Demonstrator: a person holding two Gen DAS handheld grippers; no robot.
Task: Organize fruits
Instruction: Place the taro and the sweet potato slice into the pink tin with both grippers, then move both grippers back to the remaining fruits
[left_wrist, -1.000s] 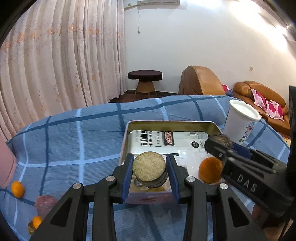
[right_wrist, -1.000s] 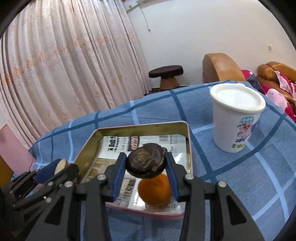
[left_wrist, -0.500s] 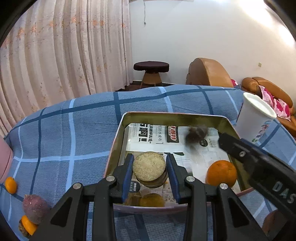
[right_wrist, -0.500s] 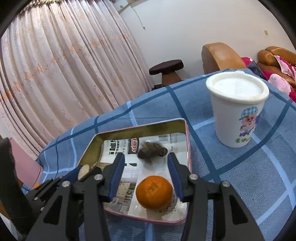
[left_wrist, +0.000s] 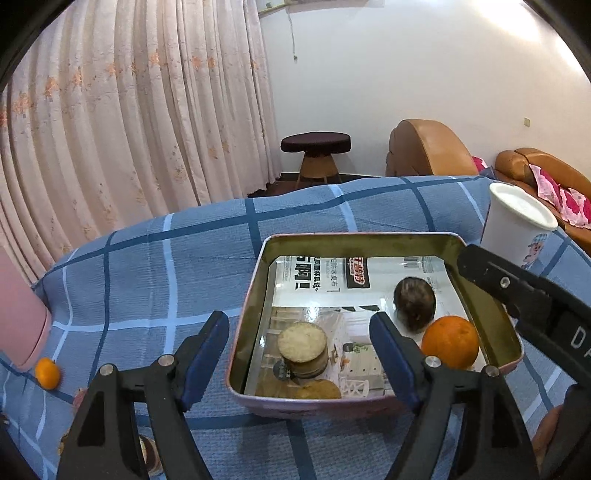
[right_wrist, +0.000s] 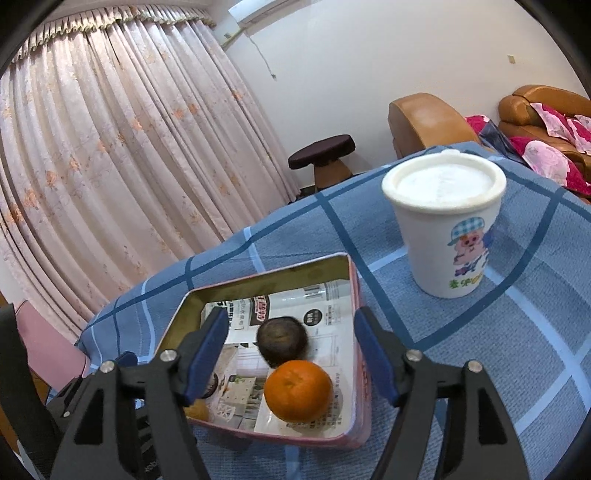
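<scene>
Where both tools gripped fruit a second ago, left tool (left_wrist: 299, 349) and right tool (right_wrist: 290, 349) now gape, released — cut fruit (left_wrist: 303, 349) and dark fruit (right_wrist: 282, 341) lie in the tin (right_wrist: 360, 365) between their fingers, beside the orange (right_wrist: 298, 391).

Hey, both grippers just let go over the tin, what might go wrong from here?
1. The left gripper hangs open right over the tan round piece; pulling back low might clip the tin wall.
2. The dark fruit lies touching the orange, so another drop there may knock them about.
3. The small orange sits loose on the cloth beside the pink object and may roll.
</scene>
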